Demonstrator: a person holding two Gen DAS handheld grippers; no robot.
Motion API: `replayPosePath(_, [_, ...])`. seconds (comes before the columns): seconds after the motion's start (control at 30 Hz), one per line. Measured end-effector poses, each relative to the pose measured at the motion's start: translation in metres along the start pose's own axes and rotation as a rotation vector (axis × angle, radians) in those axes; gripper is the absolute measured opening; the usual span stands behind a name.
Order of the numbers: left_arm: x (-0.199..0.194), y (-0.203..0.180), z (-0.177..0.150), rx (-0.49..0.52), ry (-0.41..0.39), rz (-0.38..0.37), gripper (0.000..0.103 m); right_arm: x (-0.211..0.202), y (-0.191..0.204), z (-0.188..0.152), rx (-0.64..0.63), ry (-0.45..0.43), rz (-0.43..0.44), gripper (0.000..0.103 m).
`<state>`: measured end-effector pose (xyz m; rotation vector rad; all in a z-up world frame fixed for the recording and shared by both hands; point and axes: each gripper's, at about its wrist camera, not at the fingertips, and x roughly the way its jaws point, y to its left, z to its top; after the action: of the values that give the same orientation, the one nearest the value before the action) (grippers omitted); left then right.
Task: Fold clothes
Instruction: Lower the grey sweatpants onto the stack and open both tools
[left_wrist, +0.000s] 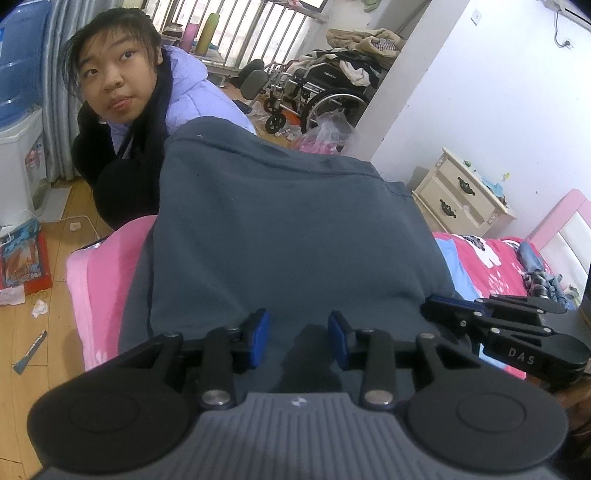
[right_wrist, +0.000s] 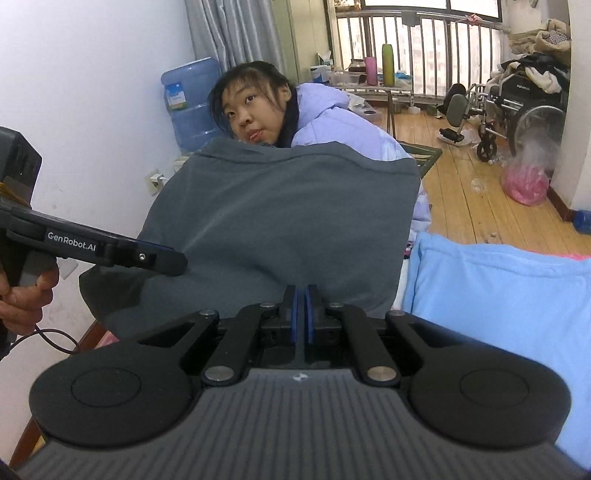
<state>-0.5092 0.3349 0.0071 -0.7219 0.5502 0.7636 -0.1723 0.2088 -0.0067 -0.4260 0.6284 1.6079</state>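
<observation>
The right tongs (right_wrist: 301, 314), shut with no cloth seen between them, and the left tongs (left_wrist: 298, 338), narrowly parted above the grey garment (left_wrist: 295, 229), grip nothing, so the fold near the bed (left_wrist: 92, 266) edge could be dragged crooked.

A bed (left_wrist: 491, 258) in red patterned bedding is carrying a folded grey garment (left_wrist: 288, 229); a light blue garment (right_wrist: 498, 295) is lying beside that garment.
</observation>
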Motion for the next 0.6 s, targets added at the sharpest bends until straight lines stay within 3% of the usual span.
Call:
replayPosePath(0.23, [-0.001, -0.005, 0.002, 0.024, -0.003, 0.019, 0.039, 0.009, 0.001, 0.002, 0.015, 0.01, -0.008, 0.004])
replayPosePath(0.47, [-0.027, -0.033, 0.018, 0.22, -0.177, 0.053, 0.044, -0.005, 0.008, 0.018, -0.052, -0.039, 0.002, 0.006])
replayPosePath(0.6, [0.0, -0.024, 0.031, 0.203, -0.136, 0.106, 0.044, 0.012, 0.012, 0.03, -0.114, -0.029, -0.031, 0.006])
